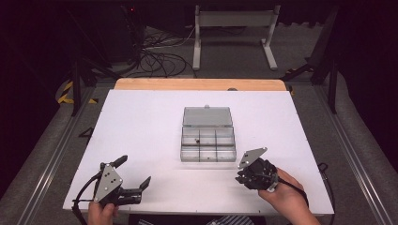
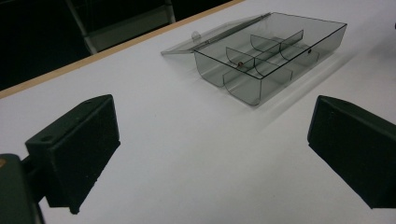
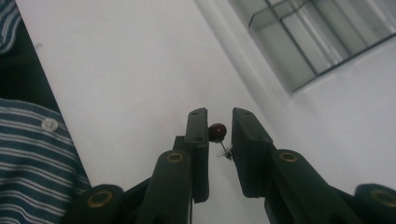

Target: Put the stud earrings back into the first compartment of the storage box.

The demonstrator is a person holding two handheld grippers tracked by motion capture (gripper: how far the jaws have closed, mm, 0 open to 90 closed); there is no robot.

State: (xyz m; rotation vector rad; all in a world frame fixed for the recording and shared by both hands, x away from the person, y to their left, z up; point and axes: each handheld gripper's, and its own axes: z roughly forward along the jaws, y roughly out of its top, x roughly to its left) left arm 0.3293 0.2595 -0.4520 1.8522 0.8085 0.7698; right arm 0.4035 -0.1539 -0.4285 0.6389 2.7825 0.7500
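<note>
A clear plastic divided box (image 1: 184, 145) lies open at the table's middle, its lid (image 1: 207, 116) folded back flat. A tiny dark bead (image 1: 199, 139) sits in one far compartment, and it looks red (image 2: 239, 64) in the left gripper view. My right gripper (image 1: 239, 177) points down at the table just right of the box's near corner. Its jaws (image 3: 219, 115) are drawn close on a small dark red bead stud (image 3: 217, 132), whose thin pin hangs between them. My left gripper (image 1: 135, 170) rests near the front left edge, jaws wide open and empty (image 2: 212, 140), facing the box (image 2: 243, 88).
The white table top (image 1: 141, 122) has a wooden strip (image 1: 199, 84) along its far edge. A white stand (image 1: 234, 28) and cables lie on the floor beyond. A striped shirt (image 3: 28, 140) shows beside the right gripper.
</note>
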